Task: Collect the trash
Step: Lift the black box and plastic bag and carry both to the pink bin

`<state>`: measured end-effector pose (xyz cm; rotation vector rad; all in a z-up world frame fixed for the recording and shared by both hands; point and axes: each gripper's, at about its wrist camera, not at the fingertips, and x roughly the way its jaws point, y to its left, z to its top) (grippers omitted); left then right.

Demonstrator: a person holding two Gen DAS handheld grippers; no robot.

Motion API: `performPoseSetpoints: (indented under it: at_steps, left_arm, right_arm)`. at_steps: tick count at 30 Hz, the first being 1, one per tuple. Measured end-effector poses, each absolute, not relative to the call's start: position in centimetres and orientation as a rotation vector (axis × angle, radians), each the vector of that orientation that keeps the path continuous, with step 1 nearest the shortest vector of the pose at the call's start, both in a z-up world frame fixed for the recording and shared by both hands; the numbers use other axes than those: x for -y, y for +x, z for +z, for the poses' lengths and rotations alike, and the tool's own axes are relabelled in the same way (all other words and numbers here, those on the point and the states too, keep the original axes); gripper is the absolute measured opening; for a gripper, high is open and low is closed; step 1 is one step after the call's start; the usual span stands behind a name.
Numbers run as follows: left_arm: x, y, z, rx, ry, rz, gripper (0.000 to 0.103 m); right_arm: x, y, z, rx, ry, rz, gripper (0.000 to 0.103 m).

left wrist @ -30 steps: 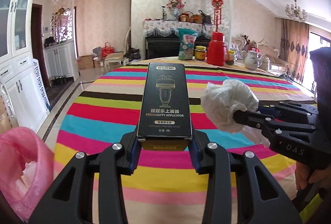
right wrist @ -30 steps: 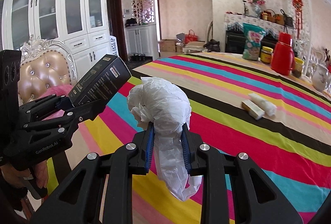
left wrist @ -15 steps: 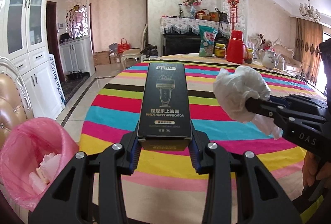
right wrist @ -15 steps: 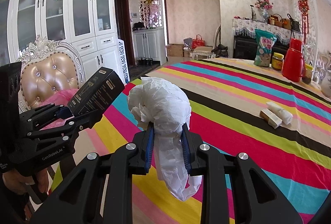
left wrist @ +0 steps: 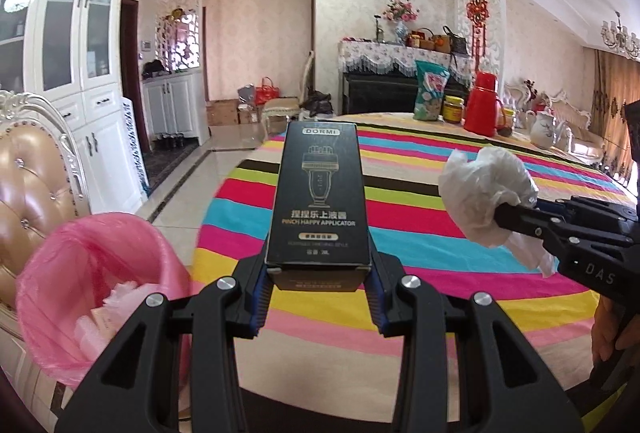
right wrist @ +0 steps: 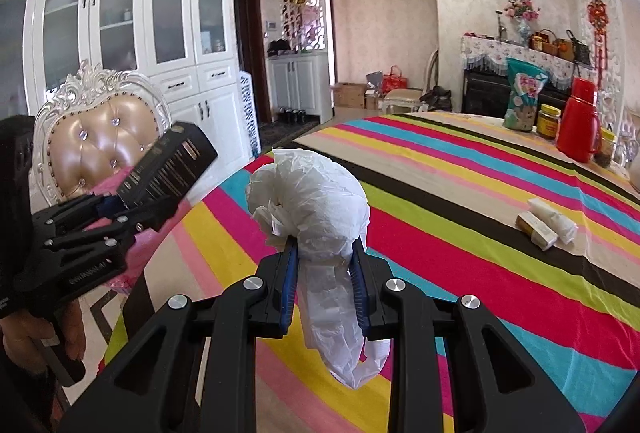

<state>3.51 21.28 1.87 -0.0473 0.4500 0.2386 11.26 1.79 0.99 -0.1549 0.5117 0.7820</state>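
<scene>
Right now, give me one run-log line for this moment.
left tongs: shut on black DORMI box | right tongs: shut on crumpled white plastic bag | pink-lined bin: lower left, part full | small packets: on striped tablecloth

Two matte black handheld grippers: the left gripper (left wrist: 319, 295) and right gripper (right wrist: 325, 285) each show angular, cut-out linkage arms joined by silver screws, with ribbed blue pads (right wrist: 289, 285) lining the fingers. White lettering reading "DAS" marks the right unit's side. Bare-skinned hands (right wrist: 60, 329) grip the handles beneath, a dark sleeve above one.
</scene>
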Motion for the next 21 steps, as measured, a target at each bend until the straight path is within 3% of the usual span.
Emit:
performPoseSetpoints:
  at_steps: [21]
  left_arm:
    - [-34.9, -4.1, 1.1, -0.489, -0.132, 0.522, 0.039]
  right_arm:
    - [-19.2, 8.0, 1.7, -0.529, -0.237, 1.102, 0.025]
